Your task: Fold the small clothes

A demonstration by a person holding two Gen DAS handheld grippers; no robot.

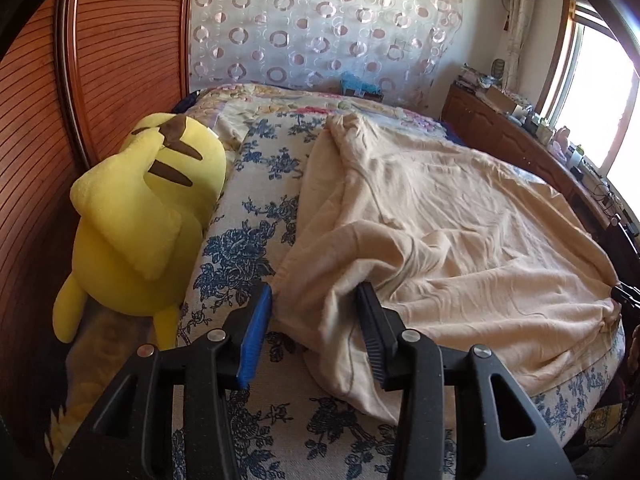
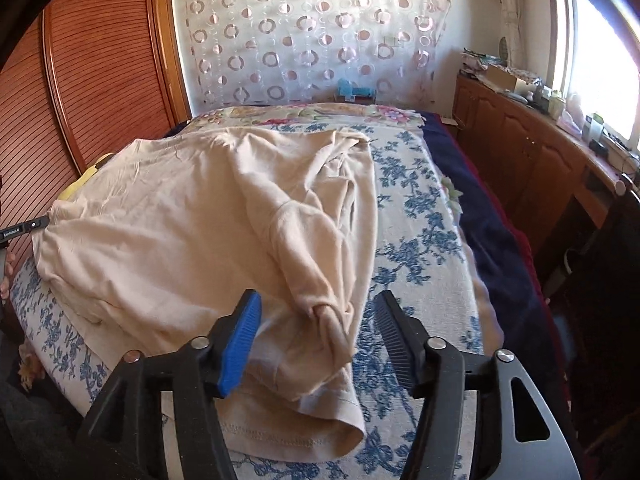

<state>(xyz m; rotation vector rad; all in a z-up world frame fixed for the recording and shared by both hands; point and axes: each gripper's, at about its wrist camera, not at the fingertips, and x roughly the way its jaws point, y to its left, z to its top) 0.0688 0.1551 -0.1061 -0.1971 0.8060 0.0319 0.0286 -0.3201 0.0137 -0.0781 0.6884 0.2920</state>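
A cream shirt [image 2: 192, 216] lies rumpled and spread on the bed, one sleeve [image 2: 320, 304] bunched.

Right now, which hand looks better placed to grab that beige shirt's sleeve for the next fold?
Probably the right. The right tool is open with the bunched sleeve between its fingers. The left tool, also open, frames the beige shirt at its other side.

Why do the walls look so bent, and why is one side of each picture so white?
Left wrist view: the fisheye lens bows the wooden wardrobe into a curve, and the window at the right burns out to white. Right wrist view: the same bending, window glare at the right, dark corners; the cream shirt stays fairly sharp, evenly lit by daylight.
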